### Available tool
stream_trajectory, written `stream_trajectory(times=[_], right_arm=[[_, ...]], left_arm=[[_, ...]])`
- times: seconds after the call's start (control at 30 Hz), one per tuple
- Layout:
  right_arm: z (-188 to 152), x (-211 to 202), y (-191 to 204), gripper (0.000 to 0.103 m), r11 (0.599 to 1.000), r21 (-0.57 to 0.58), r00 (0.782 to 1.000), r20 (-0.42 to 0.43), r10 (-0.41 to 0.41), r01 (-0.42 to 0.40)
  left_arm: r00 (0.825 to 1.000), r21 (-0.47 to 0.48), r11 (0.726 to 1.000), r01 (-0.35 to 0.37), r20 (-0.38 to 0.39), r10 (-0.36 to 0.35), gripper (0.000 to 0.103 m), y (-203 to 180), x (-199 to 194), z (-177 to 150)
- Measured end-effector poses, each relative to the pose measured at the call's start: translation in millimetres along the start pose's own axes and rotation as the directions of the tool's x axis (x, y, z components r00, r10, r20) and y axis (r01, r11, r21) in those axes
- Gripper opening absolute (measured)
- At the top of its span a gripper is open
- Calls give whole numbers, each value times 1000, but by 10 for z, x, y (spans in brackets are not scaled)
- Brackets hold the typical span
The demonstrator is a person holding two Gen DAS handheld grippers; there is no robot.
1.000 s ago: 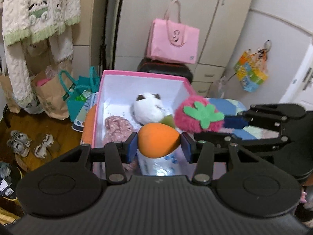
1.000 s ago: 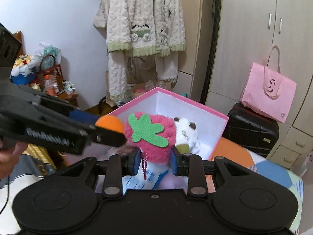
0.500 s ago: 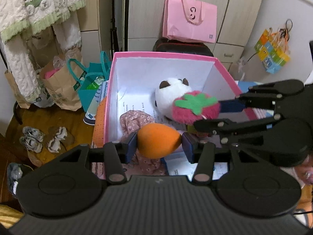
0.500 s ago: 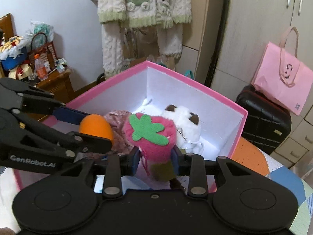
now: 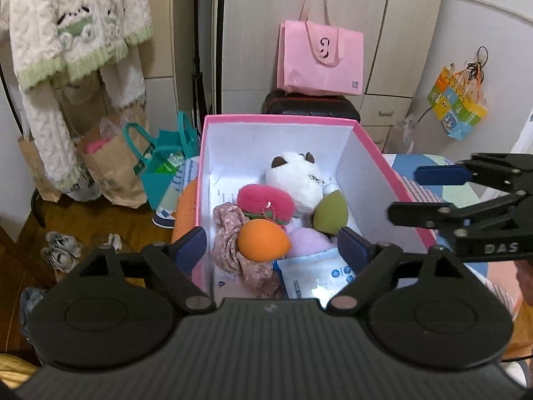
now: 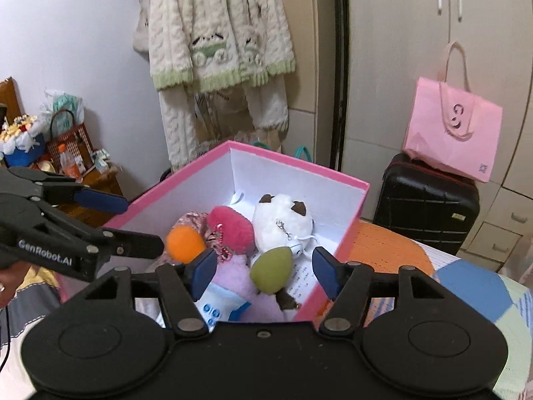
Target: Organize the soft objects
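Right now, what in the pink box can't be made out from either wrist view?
- Near end of the pink box floor: left view, covered by the left gripper body.
- Blue-and-white packet: print too small, lower part cut off by that body.
- Pink plush: right view, partly behind the green sponge; shape unclear.
- Orange sponge: lower edge behind the right gripper's fingers.
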State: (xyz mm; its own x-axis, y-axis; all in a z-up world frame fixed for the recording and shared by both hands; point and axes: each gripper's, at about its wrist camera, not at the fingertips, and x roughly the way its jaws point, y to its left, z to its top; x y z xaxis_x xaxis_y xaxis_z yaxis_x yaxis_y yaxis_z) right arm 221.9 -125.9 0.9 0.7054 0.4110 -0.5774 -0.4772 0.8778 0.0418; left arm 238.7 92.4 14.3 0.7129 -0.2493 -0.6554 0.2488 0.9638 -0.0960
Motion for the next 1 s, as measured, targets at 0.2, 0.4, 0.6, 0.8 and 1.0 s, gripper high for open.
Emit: stream_trajectory(times=[0.2,0.4,0.6,0.8,1.0], right_arm=[[-116,-406,103,70,999,-19,998,41,-41,42],[-201,-794,269,79,998,-40,996,75,-49,52],[-339,-1147,374,96,997,-10,993,98,-72,73],[-510,-1433,405,102,980,39,975,101,-197,194],[-731,-1656,406,102,965,64,955,144,-259,253]], left_arm=[[998,35,997,-64,-22,64,95,-110,-295,-61],[997,49,996,-70,-31,72,95,-268,-702,-142],[994,38,996,-85,67,82,98,-425,-1109,-330],[989,35,995,-95,118,90,98,-597,-1260,-497],[979,30,993,-111,178,104,98,-792,-1278,-683]])
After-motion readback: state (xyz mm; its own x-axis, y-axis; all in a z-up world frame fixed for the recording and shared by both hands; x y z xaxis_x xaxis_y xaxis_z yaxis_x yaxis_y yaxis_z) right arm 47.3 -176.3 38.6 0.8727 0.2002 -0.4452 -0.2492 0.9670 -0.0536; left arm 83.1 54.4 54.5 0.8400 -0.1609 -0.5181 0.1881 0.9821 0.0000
